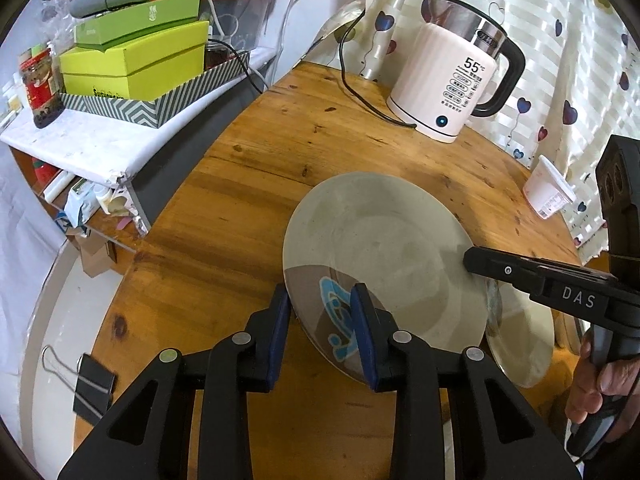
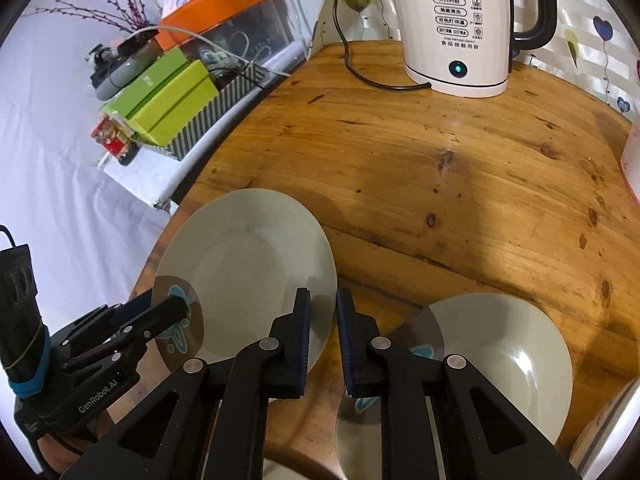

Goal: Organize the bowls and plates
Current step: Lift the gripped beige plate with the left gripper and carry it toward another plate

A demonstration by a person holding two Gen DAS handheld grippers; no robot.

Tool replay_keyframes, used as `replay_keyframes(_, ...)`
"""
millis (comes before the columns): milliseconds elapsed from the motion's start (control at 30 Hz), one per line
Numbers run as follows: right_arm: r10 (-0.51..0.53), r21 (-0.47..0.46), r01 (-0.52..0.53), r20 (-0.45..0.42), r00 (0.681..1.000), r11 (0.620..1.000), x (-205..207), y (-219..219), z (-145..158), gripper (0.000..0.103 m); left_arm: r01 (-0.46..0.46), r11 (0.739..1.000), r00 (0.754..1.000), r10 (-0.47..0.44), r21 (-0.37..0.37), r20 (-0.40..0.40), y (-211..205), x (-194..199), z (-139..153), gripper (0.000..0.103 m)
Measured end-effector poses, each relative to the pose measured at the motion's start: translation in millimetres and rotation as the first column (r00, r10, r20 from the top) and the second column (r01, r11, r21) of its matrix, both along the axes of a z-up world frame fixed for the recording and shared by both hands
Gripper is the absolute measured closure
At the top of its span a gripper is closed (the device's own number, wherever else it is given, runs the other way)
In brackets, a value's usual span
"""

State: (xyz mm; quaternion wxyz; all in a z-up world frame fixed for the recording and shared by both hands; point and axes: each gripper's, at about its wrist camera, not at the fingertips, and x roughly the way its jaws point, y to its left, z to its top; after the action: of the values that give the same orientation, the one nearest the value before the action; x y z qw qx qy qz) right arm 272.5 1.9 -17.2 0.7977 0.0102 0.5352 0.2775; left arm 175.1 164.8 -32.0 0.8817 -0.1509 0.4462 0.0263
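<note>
A pale grey-green plate (image 1: 380,248) with a brown patch and blue drawing on its rim is gripped from both sides over the round wooden table (image 1: 320,140). My left gripper (image 1: 320,312) is shut on the patterned near rim. My right gripper (image 1: 474,260) reaches in from the right and pinches the opposite edge. In the right wrist view this plate (image 2: 248,264) lies left of centre, its right rim between the pads of the right gripper (image 2: 322,320), while the left gripper (image 2: 176,312) clamps the patterned part. A second matching plate (image 2: 504,352) rests on the table at right, partly under the first (image 1: 520,344).
A white electric kettle (image 1: 444,80) with a black cord stands at the table's far side. A white cup (image 1: 548,188) sits by the curtain at right. Green boxes (image 1: 132,64) are stacked on a shelf to the left. A binder clip (image 1: 92,380) lies at the table's left edge.
</note>
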Motion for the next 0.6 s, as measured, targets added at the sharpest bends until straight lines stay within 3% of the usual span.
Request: replay_keyframes(600, -0.048, 0.017, 0.047, 0.010, 0.999, 0.999, -77, -43, 25, 0.090, 0.054, 0.998, 0.998, -0.054, 0.015, 0.013, -41, -67, 27, 0.071)
